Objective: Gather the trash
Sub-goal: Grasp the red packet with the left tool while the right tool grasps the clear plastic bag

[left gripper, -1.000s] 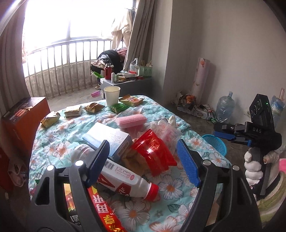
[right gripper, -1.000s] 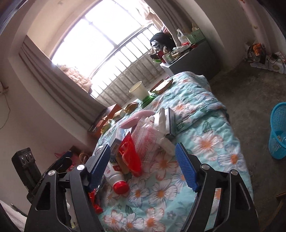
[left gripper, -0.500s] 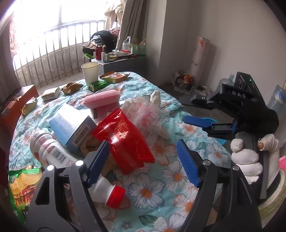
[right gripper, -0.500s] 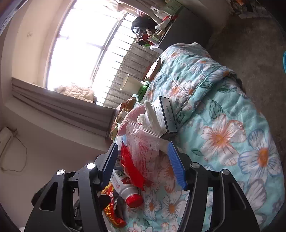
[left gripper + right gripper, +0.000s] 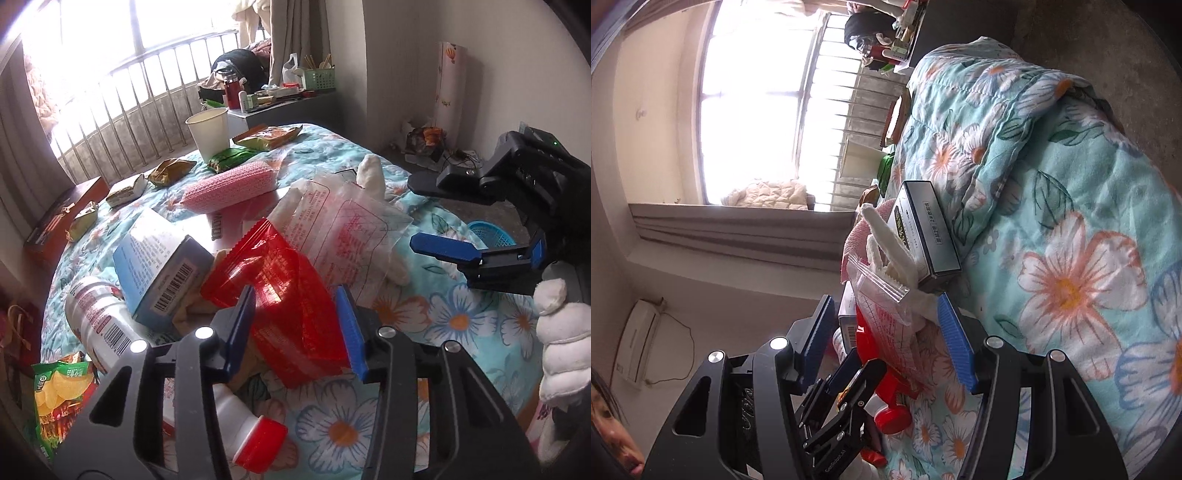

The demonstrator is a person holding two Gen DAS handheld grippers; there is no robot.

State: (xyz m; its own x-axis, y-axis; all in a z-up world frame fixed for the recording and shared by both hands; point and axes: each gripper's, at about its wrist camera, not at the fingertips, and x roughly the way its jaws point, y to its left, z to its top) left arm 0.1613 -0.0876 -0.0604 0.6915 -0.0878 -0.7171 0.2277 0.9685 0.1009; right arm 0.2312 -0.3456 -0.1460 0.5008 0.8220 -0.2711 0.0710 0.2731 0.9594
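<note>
A pile of trash lies on the floral table cover (image 5: pixel 461 317). My left gripper (image 5: pixel 297 325) is open, its blue pads on either side of a red plastic wrapper (image 5: pixel 280 288) without clamping it. A clear zip bag (image 5: pixel 347 229) lies just beyond, over a white glove (image 5: pixel 369 173). My right gripper (image 5: pixel 886 332) is open, tilted sideways, with the clear zip bag (image 5: pixel 886 317) and the glove (image 5: pixel 890 247) between its pads. It also shows in the left wrist view (image 5: pixel 476 254), hovering right of the pile. A white bottle with a red cap (image 5: pixel 110 325) lies at the left.
A blue-grey carton (image 5: pixel 159 266), a pink roll (image 5: pixel 229 184), a paper cup (image 5: pixel 208 131) and several snack packets (image 5: pixel 125 188) lie further back. A grey box (image 5: pixel 923 232) sits beside the glove. A blue basket (image 5: pixel 491 232) stands on the floor right of the table.
My left gripper has moved forward and narrowed around the red wrapper. My right gripper has rolled further sideways and come in close over the clear bag and glove.
</note>
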